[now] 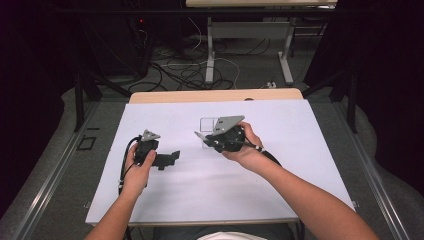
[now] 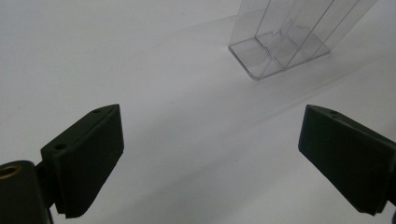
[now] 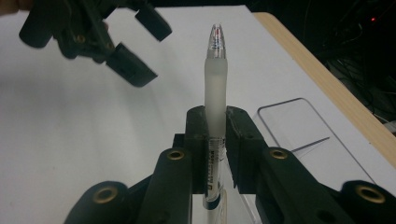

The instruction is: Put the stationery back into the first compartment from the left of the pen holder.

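Right gripper has the pen clamped, left gripper waits with jaws spread.

The white table [image 1: 165,200] spreads wide under both hands. On it stands the clear holder [image 2: 285,42], just past the right gripper [image 3: 215,122] in the high view. The left gripper [image 2: 210,154] hovers low over bare table, jaws wide apart with nothing between them. And there's the pen [image 3: 215,79], frosted barrel pinched tight between the right gripper's jaws, tip poking out beyond them!
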The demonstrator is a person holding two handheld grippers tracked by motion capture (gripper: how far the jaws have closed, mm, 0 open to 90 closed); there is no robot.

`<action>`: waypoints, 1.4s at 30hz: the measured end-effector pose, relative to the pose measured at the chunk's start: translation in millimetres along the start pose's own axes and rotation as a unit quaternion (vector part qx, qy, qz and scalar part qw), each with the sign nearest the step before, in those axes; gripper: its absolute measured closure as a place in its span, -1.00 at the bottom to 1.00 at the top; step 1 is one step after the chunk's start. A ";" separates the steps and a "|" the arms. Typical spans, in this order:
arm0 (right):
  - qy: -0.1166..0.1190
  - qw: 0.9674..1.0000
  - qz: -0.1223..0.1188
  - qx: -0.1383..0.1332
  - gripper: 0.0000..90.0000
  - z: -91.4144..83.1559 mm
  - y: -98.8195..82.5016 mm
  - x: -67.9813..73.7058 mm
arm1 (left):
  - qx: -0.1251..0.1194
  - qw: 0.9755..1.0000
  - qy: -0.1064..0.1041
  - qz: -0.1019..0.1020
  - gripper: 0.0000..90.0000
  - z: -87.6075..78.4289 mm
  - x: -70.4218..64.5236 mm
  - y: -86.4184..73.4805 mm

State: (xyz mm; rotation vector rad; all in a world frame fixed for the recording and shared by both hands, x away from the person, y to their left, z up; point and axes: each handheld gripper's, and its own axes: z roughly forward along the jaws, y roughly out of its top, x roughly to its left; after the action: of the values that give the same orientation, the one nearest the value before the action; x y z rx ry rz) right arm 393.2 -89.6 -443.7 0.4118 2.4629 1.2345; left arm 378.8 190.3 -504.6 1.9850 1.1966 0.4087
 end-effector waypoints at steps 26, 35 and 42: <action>-0.054 0.992 0.076 -0.091 0.77 10.8 18.0 -23.2 | 0.000 1.000 0.001 0.002 -0.85 -0.1 0.3 0.2; -0.066 0.988 0.091 -0.101 0.77 15.7 23.1 -32.4 | -0.001 1.000 -0.001 0.003 -0.85 0.2 0.6 0.1; -0.076 0.985 0.106 -0.110 0.77 20.4 27.5 -40.1 | -0.002 1.000 -0.001 0.003 -0.85 0.1 1.4 0.2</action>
State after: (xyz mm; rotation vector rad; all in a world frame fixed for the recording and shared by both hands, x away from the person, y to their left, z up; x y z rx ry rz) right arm 440.7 -75.6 -425.5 0.6925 2.1690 1.4825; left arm 379.7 191.4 -504.6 1.9855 1.1879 0.4109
